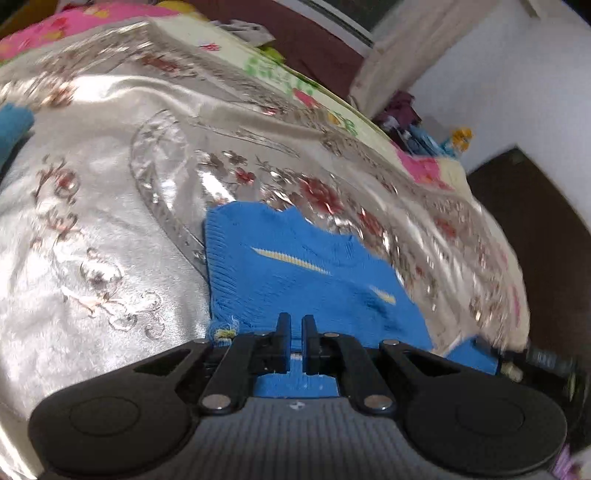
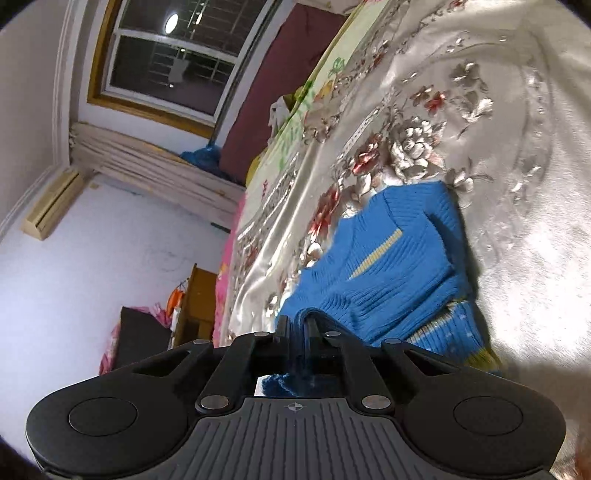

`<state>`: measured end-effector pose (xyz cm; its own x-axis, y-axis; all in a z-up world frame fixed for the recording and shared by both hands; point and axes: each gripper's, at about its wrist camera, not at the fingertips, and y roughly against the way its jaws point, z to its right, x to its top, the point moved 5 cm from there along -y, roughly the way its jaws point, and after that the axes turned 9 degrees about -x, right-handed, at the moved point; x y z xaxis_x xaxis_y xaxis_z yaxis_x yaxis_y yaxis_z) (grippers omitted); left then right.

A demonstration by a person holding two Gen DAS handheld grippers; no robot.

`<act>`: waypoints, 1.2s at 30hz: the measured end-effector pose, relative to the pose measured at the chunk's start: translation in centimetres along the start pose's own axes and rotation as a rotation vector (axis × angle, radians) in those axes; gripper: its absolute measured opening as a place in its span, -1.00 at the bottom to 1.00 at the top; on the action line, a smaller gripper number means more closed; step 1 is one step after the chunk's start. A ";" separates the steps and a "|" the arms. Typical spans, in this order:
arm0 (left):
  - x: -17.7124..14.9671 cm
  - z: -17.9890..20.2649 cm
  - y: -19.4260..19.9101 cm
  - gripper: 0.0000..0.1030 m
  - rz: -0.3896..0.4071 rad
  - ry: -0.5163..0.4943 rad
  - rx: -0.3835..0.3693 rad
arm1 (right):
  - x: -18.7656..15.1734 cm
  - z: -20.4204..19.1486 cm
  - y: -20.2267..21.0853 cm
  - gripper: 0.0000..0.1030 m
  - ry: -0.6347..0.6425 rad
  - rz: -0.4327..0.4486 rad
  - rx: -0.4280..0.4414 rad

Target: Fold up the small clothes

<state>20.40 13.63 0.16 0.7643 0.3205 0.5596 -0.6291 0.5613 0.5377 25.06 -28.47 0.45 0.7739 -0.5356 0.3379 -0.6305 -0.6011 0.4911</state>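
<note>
A small blue knitted sweater with thin yellow stripes lies on a shiny silver bedspread with red and grey flowers. My left gripper is shut on the sweater's near edge, beside its ribbed hem, and blue knit shows between the pads. In the right wrist view the sweater lies partly doubled over, a ribbed layer resting on a part with a yellowish hem. My right gripper is shut on a bunched fold of blue knit that rises between its fingers. The bedspread stretches away on the right.
A teal cloth lies at the bedspread's left edge. A pink floral blanket and a pale printed sheet run along the far side. The bed drops off to dark floor. A window and wooden cabinet stand beyond.
</note>
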 end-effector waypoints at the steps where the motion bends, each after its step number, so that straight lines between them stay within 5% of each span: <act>1: -0.5 0.3 -0.2 -0.79 -0.021 -0.042 0.011 | -0.2 0.1 -0.3 -0.85 0.007 -0.008 -0.007; 9: -4.5 0.1 -2.6 -0.75 -0.195 -0.182 0.091 | -2.1 2.7 -0.8 -0.85 -0.036 -0.052 -0.078; 13: -5.1 0.5 -3.8 -0.47 -0.224 -0.250 0.136 | -2.0 2.3 -0.2 -0.85 -0.019 -0.047 -0.076; 19: -6.2 0.6 -5.6 -0.34 -0.294 -0.308 0.169 | -2.3 2.4 -0.1 -0.85 -0.026 -0.059 -0.070; 30: -6.6 -0.1 -6.1 -0.31 -0.296 -0.287 0.198 | -2.7 2.9 -0.2 -0.85 -0.039 -0.075 -0.063; 32: -6.6 0.1 -6.4 -0.32 -0.292 -0.294 0.206 | -2.8 2.8 -0.2 -0.85 -0.044 -0.076 -0.060; 33: -6.6 0.2 -6.4 -0.46 -0.285 -0.299 0.207 | -2.8 2.7 -0.2 -0.85 -0.043 -0.077 -0.059; 34: -6.5 0.4 -6.2 -0.80 -0.272 -0.297 0.195 | -2.8 2.6 -0.2 -0.85 -0.040 -0.077 -0.057; 36: -6.2 0.6 -5.7 -0.81 -0.252 -0.271 0.165 | -2.6 2.3 -0.1 -0.85 -0.034 -0.074 -0.051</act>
<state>19.14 7.99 -5.96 0.8461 -0.0367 0.5317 -0.4581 0.4598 0.7607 22.94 -28.36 -2.29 0.8150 -0.5115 0.2724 -0.5675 -0.6089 0.5543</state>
